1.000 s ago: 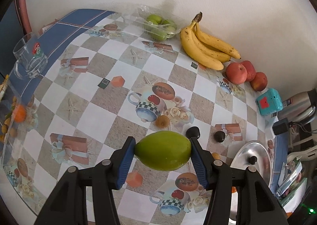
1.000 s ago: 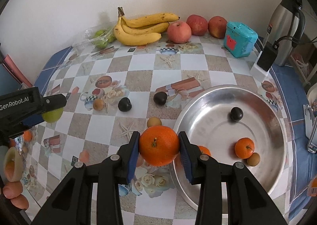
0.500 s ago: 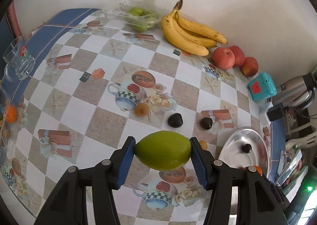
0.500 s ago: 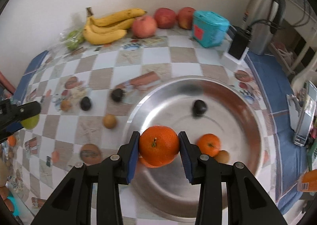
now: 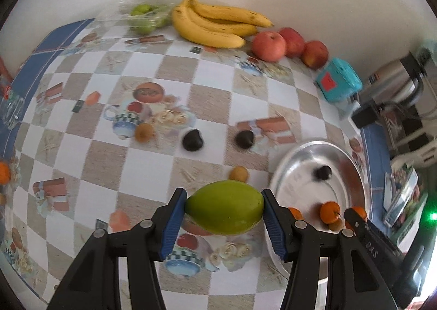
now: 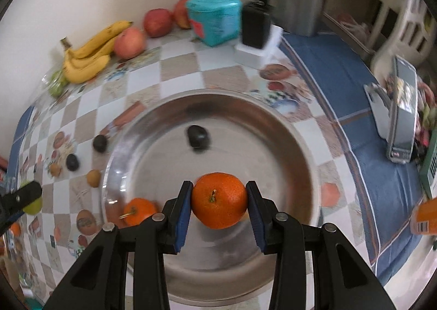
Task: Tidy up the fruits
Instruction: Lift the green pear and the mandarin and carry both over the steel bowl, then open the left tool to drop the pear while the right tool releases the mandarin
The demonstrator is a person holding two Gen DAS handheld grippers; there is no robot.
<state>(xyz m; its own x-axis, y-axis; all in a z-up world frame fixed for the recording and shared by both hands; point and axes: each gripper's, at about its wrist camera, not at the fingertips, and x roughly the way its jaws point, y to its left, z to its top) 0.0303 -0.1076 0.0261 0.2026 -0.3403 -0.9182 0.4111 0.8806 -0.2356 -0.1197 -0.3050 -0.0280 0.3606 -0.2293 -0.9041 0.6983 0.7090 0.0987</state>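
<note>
The right gripper (image 6: 220, 200), clamped on the orange (image 6: 219, 200), has moved over the steel bowl (image 6: 273, 129). The left gripper (image 5: 224, 210) has come nearer to the bowl's edge, closed on the green mango (image 5: 224, 210), whose long axis lies across between the pads.

On the table: 3 bananas (image 5: 215, 24), 3 apples (image 5: 269, 46), 3 dark plums (image 5: 192, 140), 2 small brown fruits (image 5: 144, 132), 1 green mango (image 5: 225, 207), 3 oranges (image 6: 220, 200), 1 steel bowl (image 6: 286, 129).

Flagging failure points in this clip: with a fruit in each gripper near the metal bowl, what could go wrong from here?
The orange in the right gripper, if dropped, may roll into the small orange or dark fruit in the bowl. The left gripper with the green mango is close and could collide.
</note>
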